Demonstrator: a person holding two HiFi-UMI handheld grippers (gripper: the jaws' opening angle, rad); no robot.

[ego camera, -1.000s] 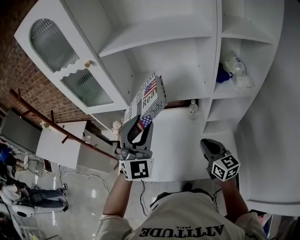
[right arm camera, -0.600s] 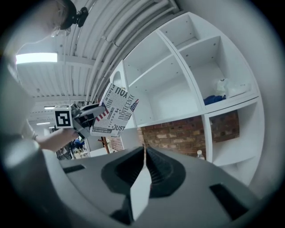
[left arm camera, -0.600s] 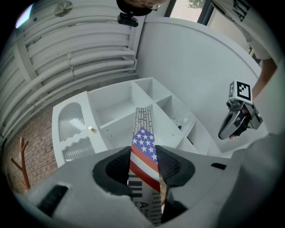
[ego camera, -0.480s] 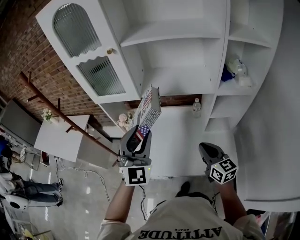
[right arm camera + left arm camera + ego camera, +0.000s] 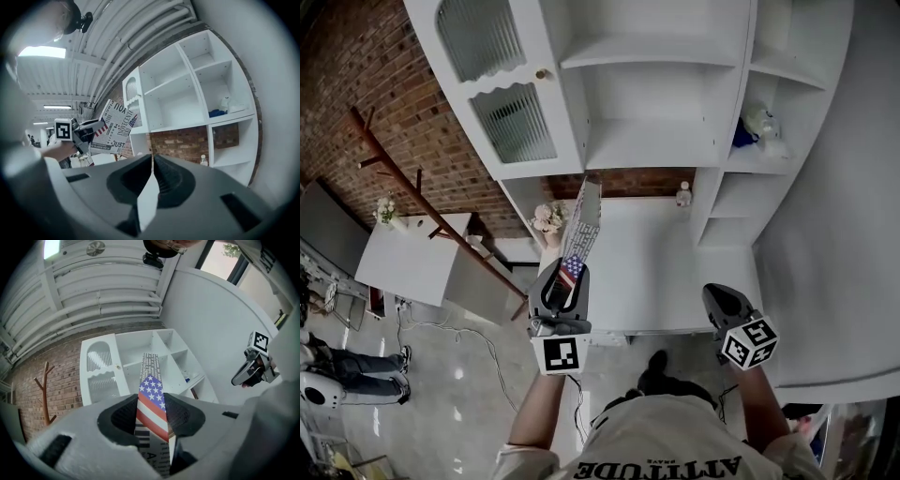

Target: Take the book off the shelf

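The book [image 5: 583, 217], with a newsprint cover and a stars-and-stripes patch, stands edge-on in front of the white shelf unit [image 5: 652, 145], clear of its boards. My left gripper [image 5: 563, 286] is shut on its lower end. In the left gripper view the flag part of the book [image 5: 150, 394] is pinched between the jaws of the left gripper [image 5: 151, 423]. My right gripper [image 5: 719, 292] hangs low on the right, shut and holding nothing. From the right gripper [image 5: 152, 157] view, the book [image 5: 115, 126] and left gripper [image 5: 83, 131] show to the left of the shelf unit [image 5: 187, 93].
A cabinet door with ribbed glass [image 5: 502, 103] stands open at the shelf's left. A small bottle [image 5: 682, 195] sits on the white counter [image 5: 666, 272]. Blue and white items [image 5: 757, 127] fill a right cubby. Flowers [image 5: 548, 217], a wooden coat rack [image 5: 394, 169] and a white table [image 5: 412, 262] lie left.
The book has turned from cover-up to edge-on while held in my left gripper, which has drawn slightly back from the shelf. The right gripper has barely moved.
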